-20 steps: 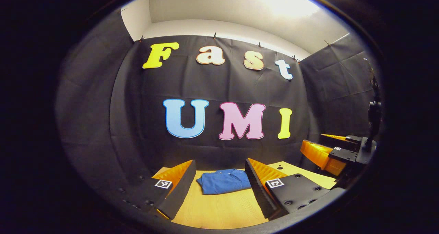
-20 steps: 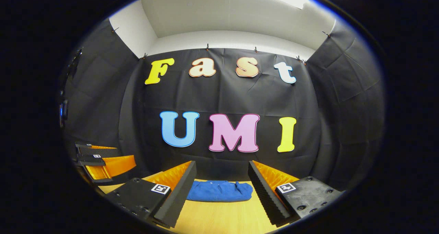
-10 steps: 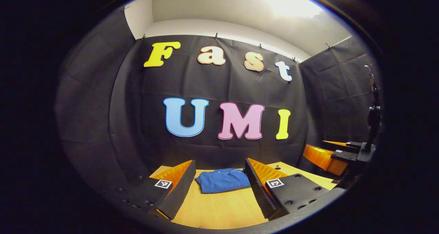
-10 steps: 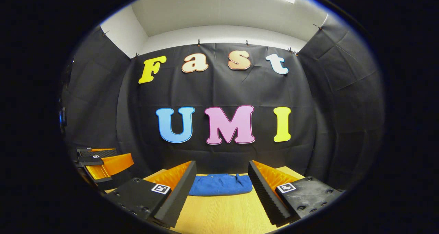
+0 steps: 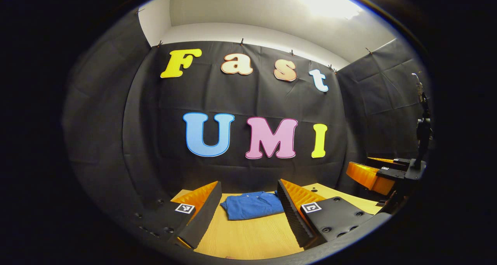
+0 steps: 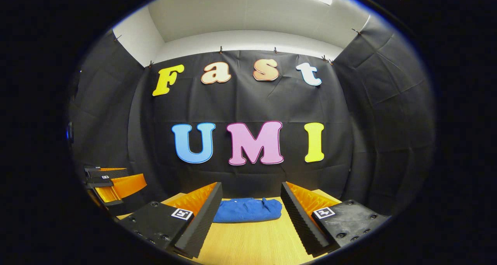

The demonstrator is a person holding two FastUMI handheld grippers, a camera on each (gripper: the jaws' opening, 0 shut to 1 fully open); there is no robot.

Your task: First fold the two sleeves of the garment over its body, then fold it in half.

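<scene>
Ridged, wedge-shaped fingers of the left gripper [image 5: 248, 214] are standing spread wide, nothing between them, framing bare wood. Straight ahead of that gap, well apart from the tips, the small blue fabric garment [image 5: 252, 204] is lying on the pale wooden tabletop [image 5: 248, 237], already a compact folded bundle with its long axis running across the line of approach.

In the right gripper view, the right gripper [image 6: 251, 218] is likewise held spread and empty, looking at the same bundle [image 6: 247, 210] dead ahead, seen low and edge-on as a flat mound near the table's far edge, close to the black cloth wall [image 6: 248, 101].

Each gripper is hovering off to the other's side, both back from the cloth. Neither looks clearly nearer. By my reading both folds are done; no further grasp seems called for.
</scene>
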